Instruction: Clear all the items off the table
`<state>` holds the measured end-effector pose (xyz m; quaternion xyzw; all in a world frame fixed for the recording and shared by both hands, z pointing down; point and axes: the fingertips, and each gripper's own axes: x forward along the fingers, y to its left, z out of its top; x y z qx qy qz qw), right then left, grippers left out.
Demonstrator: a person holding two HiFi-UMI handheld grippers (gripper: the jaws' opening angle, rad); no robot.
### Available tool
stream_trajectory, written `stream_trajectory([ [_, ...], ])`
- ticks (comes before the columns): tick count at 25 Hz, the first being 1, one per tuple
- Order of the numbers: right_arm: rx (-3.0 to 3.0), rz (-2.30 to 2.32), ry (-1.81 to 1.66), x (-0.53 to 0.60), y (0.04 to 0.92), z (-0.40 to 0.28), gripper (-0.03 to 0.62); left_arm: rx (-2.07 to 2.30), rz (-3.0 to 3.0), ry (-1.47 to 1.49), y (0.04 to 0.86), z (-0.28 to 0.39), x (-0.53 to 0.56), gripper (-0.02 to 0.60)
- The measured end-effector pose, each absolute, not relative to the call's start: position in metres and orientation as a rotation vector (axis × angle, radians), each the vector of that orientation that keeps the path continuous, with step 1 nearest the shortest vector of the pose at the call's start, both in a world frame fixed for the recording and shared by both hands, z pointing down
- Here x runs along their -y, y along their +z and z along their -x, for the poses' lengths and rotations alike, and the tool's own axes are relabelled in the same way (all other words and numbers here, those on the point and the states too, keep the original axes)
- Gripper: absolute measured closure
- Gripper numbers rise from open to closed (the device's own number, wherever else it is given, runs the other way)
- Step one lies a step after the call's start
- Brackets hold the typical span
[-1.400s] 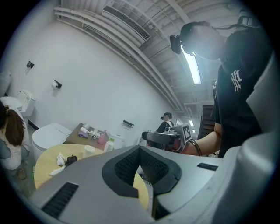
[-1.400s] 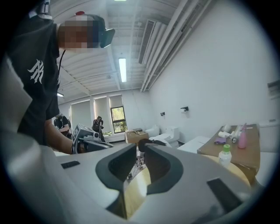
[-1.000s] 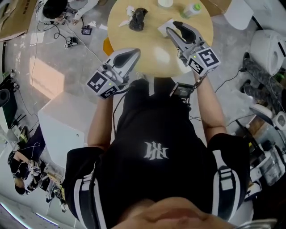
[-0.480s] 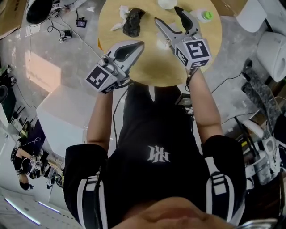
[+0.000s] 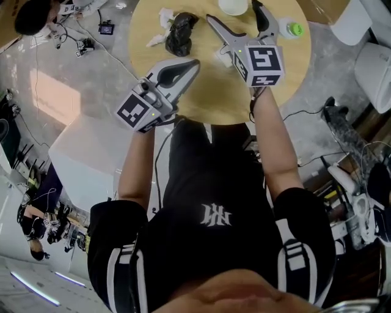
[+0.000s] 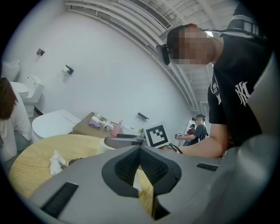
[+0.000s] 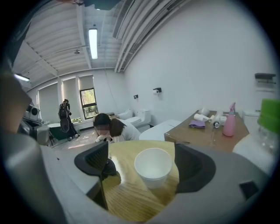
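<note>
The head view looks steeply down on the round table (image 5: 223, 98). Both gripper views skim low across its top.

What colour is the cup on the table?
White. The cup shows best in the right gripper view.

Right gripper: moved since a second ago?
Yes. The right gripper advanced across the round wooden table toward the white cup; its jaws have just been opening, with the cup ahead between them, untouched.

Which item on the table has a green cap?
The clear plastic bottle near the right edge; the white cup, black lump and crumpled tissue have none.
</note>
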<state>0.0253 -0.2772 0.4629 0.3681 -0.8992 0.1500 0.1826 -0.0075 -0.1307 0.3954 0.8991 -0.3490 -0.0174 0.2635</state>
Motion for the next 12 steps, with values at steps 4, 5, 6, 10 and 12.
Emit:
stream_trajectory([
  [4,2.489,-1.063,0.442,0.284,0.483,-0.024,0.114,0.942,-2.421,-0.045,0.402,0.01,0.132,0.569],
  [5,2.474,-1.074,0.446,0.287,0.488,-0.025,0.114,0.943,-2.417,-0.045,0.404,0.01,0.132,0.569],
  [6,2.461,-1.08,0.455,0.289,0.493,-0.026,0.114,0.943,-2.414,-0.045,0.405,0.011,0.132,0.569],
  [10,2.431,-1.046,0.468,0.291,0.512,-0.021,0.114,0.941,-2.407,-0.037,0.409,0.012,0.13,0.569],
  [12,2.409,-1.033,0.458,0.293,0.519,-0.021,0.124,0.94,-2.404,-0.036,0.411,0.012,0.129,0.569],
])
